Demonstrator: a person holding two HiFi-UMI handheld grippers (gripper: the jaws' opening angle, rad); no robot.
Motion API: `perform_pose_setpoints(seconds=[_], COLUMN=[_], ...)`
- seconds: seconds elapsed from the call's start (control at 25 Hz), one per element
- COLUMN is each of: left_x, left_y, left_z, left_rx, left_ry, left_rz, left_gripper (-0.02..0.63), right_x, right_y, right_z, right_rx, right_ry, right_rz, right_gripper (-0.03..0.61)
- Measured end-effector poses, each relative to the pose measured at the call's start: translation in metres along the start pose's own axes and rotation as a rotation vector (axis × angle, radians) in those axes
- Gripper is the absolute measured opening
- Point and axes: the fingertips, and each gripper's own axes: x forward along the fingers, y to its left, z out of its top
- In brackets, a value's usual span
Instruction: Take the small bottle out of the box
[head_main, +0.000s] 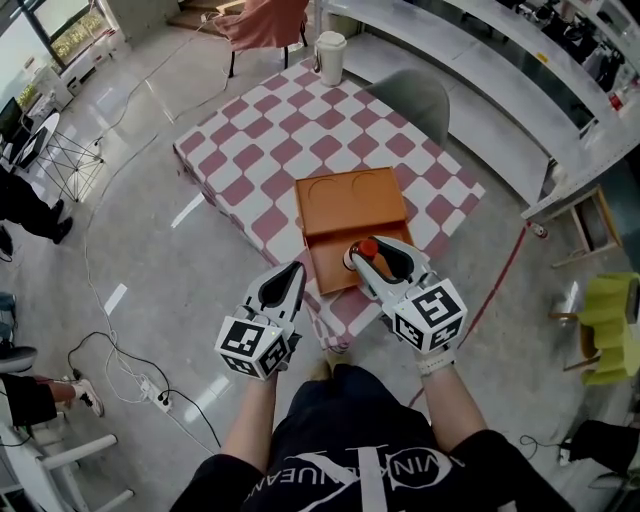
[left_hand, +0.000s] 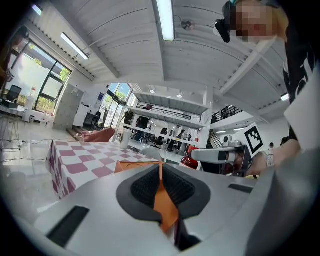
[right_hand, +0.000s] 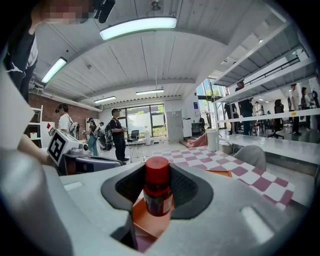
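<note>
**Right gripper clamps bottle at the open box**

Right gripper (head_main: 374, 256) is clenched on the small dark bottle with a red cap (right_hand: 157, 186). The bottle stands upright between the pads, over the near right part of the open orange cardboard box (head_main: 345, 203). Can't tell if its base touches the box floor. Left gripper (head_main: 297, 271) is pinched on the box's thin near-left wall. The box sits at the near edge of the red-and-white checkered surface (head_main: 290, 130).

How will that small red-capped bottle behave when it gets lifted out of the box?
The small bottle looks rigid and probably light, being slim enough to sit between the fingers of the right gripper. Its smooth round body may slip or twist in the grip. Tall and narrow, it would likely tip or roll if nudged.
</note>
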Motion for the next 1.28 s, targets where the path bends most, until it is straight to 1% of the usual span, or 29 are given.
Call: perform_pose_setpoints(seconds=[0.28,0.44,0.6,0.84,1.04,1.28], left_x=[0.001,0.001,0.000,-0.001,0.001,0.000], left_y=[-0.003,-0.005,-0.003,-0.003,-0.007,-0.009], left_z=[0.009,0.021,0.020,0.031,0.041,0.049], left_rx=[0.013,0.004,0.027,0.037,0.083,0.084], left_ry=[-0.014,-0.030,-0.026,-0.044,-0.030,-0.045], left_rz=[0.002,0.011,0.008,0.016,0.033,0.037], left_gripper=[0.021,0.021,0.021,0.020,0.021,0.020], right_x=[-0.005,-0.007,-0.009,-0.010,-0.015,-0.021], right_y=[0.000,0.000,0.000,0.002,0.000,-0.001], right_z=[0.009,0.016,0.023,0.033,0.041,0.048], right_rx=[0.002,-0.002,-0.005,-0.007,-0.008,-0.013], right_ry=[-0.019,-0.026,-0.035,-0.053,-0.065,-0.073], right_rz=[0.001,-0.001,-0.002,-0.001,-0.013,-0.019], right_gripper=[0.144,0.144,0.144,0.144,0.144,0.144])
